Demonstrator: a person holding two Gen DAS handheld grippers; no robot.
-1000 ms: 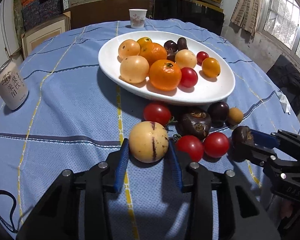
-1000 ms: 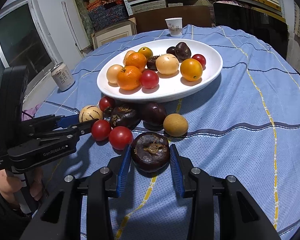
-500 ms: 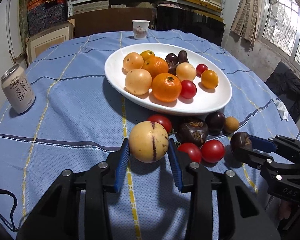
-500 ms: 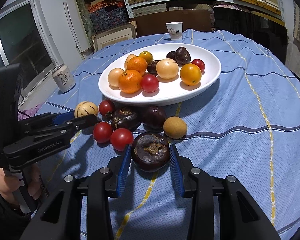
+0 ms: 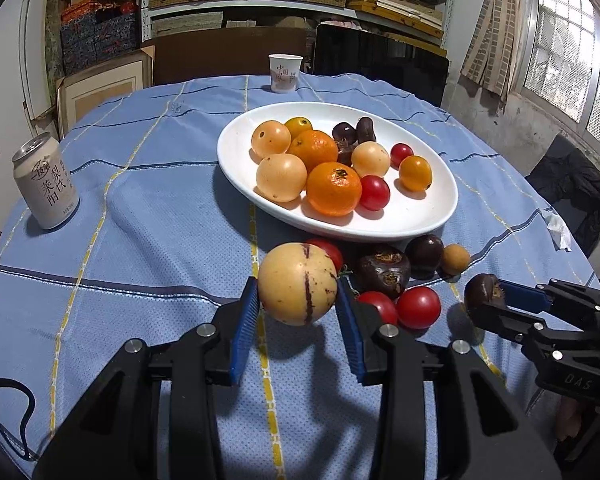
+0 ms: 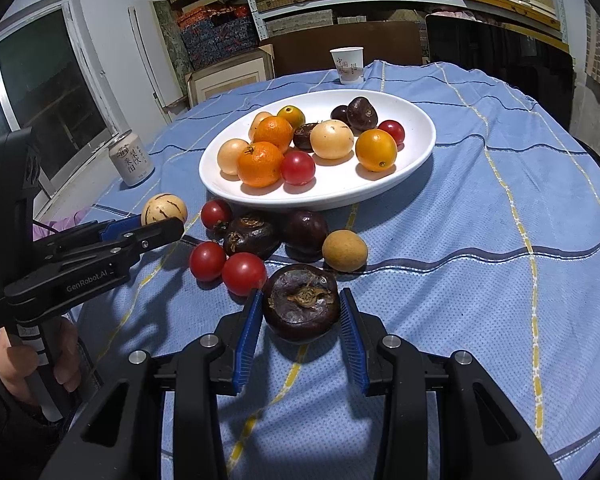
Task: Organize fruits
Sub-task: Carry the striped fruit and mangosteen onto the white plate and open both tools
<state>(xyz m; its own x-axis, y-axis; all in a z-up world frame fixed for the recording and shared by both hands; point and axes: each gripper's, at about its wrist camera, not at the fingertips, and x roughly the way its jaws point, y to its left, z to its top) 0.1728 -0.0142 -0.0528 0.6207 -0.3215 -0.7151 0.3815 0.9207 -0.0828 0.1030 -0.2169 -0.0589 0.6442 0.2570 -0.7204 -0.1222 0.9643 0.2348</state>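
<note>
Blue-padded fingers [image 5: 245,322] of the left gripper [image 5: 298,320] are clamped on a pale yellow fruit [image 5: 297,283] with a dark stripe, lifted clear of the blue cloth [image 5: 160,248] just in front of the white plate [image 5: 416,216]. Further right of it, the right gripper [image 6: 300,322] pinches a dark wrinkled fruit [image 6: 301,301] squarely between its pads, also in front of the plate, beside two red tomatoes [image 6: 244,273].

Drink can [image 5: 46,182], paper cup [image 5: 285,73], blue tablecloth [image 5: 160,216]

1 plate [image 6: 420,148], 1 can [image 6: 131,160], 1 cup [image 6: 348,65]
</note>
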